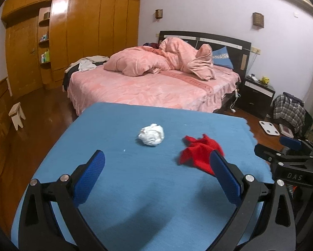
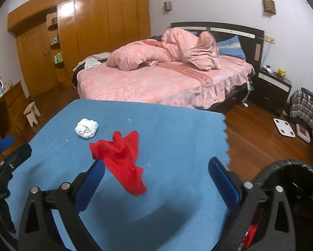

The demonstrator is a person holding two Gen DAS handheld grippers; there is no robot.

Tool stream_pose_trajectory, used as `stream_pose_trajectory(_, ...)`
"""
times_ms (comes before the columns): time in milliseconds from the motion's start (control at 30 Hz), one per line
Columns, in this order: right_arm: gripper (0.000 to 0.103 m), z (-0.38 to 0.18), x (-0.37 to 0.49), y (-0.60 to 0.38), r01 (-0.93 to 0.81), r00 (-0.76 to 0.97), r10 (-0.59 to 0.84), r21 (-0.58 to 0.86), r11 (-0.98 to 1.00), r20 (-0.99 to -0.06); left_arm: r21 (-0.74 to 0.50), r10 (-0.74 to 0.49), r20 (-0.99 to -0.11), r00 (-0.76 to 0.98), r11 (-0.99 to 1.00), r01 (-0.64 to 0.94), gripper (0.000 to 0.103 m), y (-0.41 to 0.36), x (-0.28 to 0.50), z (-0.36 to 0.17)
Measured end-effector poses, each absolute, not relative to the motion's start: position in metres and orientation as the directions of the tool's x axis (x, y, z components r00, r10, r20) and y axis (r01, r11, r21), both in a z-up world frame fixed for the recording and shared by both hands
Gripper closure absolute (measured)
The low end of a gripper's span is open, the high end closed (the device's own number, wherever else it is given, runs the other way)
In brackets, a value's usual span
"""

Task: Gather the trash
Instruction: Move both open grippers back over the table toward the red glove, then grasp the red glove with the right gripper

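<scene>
While both my jaws stand wide apart with nothing between them, the trash waits ahead on the blue tabletop (image 1: pixel 118 179). My left gripper (image 1: pixel 156 163) looks straight at the paper wad (image 1: pixel 151 134), which sits just above centre in the left wrist view, beyond the fingertips. The red scrap (image 1: pixel 198 152) lies right of the wad, near it but apart; in the right wrist view it sits mid-frame, between the fingers of my right gripper (image 2: pixel 156 165) and close to the left one. I judge the wad light and springy: it should crush a little and hold, so I would close across its widest middle. The scrap looks like limp cloth or thin paper, flat at its edges and peaked in the centre; I would pinch that raised fold, since a flat edge could slip out. At the lower right of the right wrist view is a dark round rim (image 2: pixel 290 167), perhaps a bin; I cannot tell.
</scene>
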State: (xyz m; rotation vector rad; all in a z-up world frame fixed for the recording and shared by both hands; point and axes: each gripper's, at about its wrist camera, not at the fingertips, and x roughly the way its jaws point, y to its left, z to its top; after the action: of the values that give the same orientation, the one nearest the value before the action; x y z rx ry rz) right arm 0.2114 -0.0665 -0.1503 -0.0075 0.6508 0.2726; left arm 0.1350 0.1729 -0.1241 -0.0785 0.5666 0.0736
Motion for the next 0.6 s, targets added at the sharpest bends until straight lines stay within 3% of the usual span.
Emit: stream_pose_trajectory(600, 0.006, -0.2, 0.278, -0.001, -0.294, 0.664, 0.262, 0.077, 0.953, -0.7, -0.047, 0.11, -0.589, 0.801, 0.984, -0.17, 0.006, 0.218, 0.172, -0.154)
